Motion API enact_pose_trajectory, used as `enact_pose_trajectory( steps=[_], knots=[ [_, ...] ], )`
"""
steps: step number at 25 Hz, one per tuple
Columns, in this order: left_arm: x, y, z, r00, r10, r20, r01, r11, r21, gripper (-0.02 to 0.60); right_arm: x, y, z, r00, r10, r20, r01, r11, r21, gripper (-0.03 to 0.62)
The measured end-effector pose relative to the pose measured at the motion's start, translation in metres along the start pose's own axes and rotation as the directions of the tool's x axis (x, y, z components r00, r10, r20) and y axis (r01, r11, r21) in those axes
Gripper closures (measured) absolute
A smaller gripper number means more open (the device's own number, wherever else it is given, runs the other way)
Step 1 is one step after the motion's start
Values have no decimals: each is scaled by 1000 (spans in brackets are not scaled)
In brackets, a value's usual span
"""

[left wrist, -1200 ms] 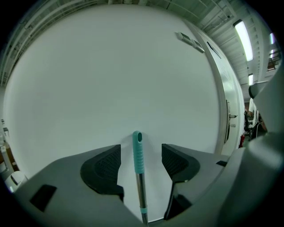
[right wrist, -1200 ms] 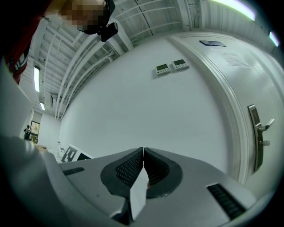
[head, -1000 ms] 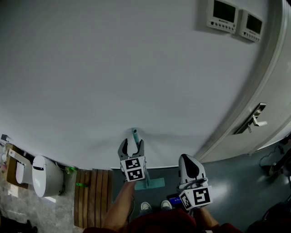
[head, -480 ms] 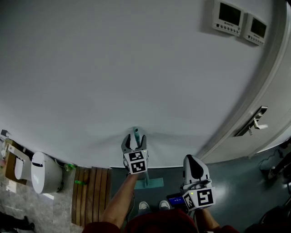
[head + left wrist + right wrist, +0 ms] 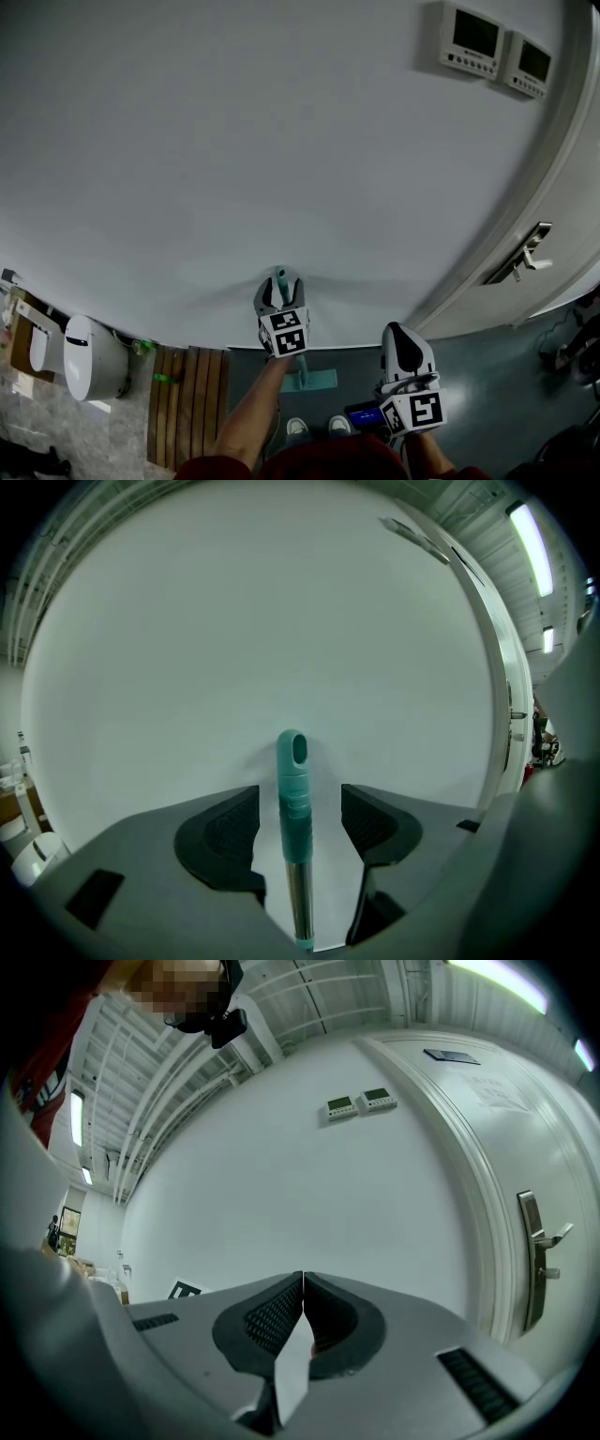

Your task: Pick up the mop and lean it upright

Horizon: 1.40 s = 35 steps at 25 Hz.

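While your left gripper (image 5: 279, 284) stood with jaws wide apart around the mop (image 5: 292, 789), gripping nothing, its teal handle leaned upright at the wall (image 5: 234, 141); a crooked withdrawal could have clipped and toppled it. Your right gripper (image 5: 403, 342) hung shut, empty.

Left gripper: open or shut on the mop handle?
Open. Jaws of the left gripper stand apart, a gap either side of the mop handle between them.
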State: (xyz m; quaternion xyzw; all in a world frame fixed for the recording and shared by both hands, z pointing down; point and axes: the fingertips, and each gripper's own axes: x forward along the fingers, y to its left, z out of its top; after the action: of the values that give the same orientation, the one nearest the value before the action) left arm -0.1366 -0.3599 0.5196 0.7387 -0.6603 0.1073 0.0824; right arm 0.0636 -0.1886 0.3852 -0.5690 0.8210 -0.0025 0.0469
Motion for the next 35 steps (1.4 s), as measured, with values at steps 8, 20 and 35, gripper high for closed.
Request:
enact_pose_trajectory(
  steps=[8, 20, 35],
  knots=[
    [3, 5, 1, 1000, 18, 2, -18, 1000, -2, 290, 2, -1, -3, 1000, 1, -5, -1, 1000, 1, 576],
    [8, 2, 4, 999, 44, 14, -44, 999, 13, 385, 7, -7, -8, 1000, -8, -15, 8, 1000, 5, 576],
    [7, 11, 0, 996, 80, 41, -80, 997, -5, 453, 18, -6, -12, 1000, -3, -23, 4, 1000, 8, 576]
  ],
)
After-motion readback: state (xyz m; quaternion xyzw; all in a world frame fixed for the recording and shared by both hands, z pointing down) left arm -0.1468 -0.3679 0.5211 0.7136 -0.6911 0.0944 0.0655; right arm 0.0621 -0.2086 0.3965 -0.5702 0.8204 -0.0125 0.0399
